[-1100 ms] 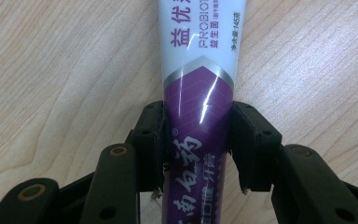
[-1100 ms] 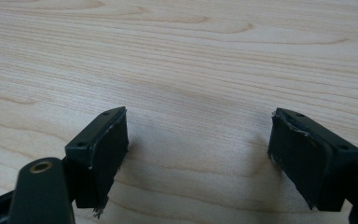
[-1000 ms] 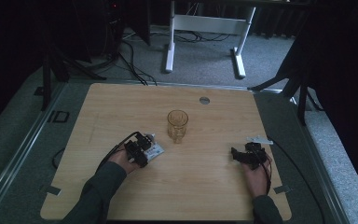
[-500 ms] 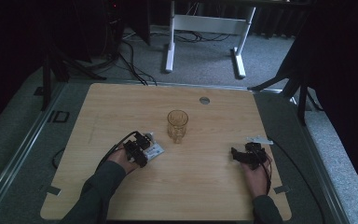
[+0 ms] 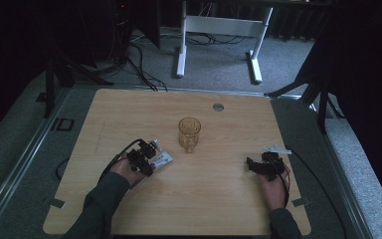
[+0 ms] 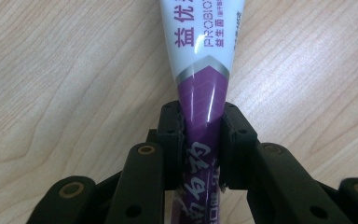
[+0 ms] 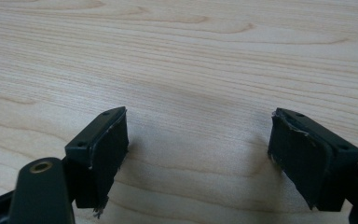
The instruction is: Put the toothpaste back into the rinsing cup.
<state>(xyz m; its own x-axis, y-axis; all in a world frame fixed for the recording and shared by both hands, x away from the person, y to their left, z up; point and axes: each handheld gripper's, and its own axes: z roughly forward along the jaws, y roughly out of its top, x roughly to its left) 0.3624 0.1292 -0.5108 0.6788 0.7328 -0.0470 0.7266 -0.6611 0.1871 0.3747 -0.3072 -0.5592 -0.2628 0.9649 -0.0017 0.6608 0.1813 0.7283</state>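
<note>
Dark curtains and a grey carpet floor point(image 5: 219, 59) surround the light wooden table point(image 5: 129, 109) where we work, and behind it stands the white frame of another desk point(image 5: 218, 26). Near the far edge of the table we see a small round grey cap point(image 5: 218, 106) set in the wood.

Our left gripper point(image 5: 143, 158) rests low on the table, at the left of the middle. Its jaws have just been closing, and now they press from both sides on the toothpaste tube point(image 6: 200, 70). In the left gripper view the two black pads squeeze the purple end of the tube, and the white part with printed letters reaches away from us, flat on the wood. In the high view the tube points toward the amber glass mug point(image 5: 189, 132), which stands upright near the middle of the table, near the tube but apart from it.

Our right gripper point(image 5: 264, 165) lies at the right side of the table, well apart from the mug. In the right gripper view its jaws stand wide apart, with bare wood between them. A black cable point(image 5: 306, 167) trails from it toward the right edge.
</note>
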